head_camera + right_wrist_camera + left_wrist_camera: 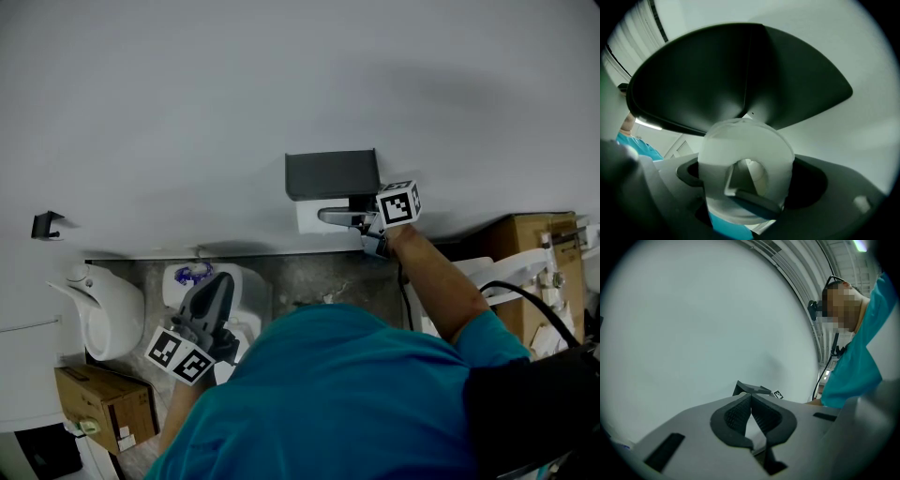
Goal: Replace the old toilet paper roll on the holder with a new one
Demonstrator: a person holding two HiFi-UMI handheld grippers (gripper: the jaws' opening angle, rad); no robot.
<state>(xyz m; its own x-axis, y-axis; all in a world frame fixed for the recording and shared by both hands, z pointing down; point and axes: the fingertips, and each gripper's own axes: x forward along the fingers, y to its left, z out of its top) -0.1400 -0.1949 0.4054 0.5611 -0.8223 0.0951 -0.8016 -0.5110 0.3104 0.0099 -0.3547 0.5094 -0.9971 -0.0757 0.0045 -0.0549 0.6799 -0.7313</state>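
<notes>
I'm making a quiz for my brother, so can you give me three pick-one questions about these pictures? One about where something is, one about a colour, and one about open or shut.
1. Where is the right gripper?
A) at the dark holder on the wall
B) over the toilet
C) inside a box

2. What colour is the person's shirt?
A) red
B) blue-green
C) yellow

3. How are the jaws of the left gripper?
A) wide apart
B) holding a box
C) shut together, empty

Answers:
1 A: the head view shows it right at the holder.
2 B: the blue-green shirt fills the bottom of the head view.
3 C: the left gripper view shows the pads meeting with nothing between them.
</notes>
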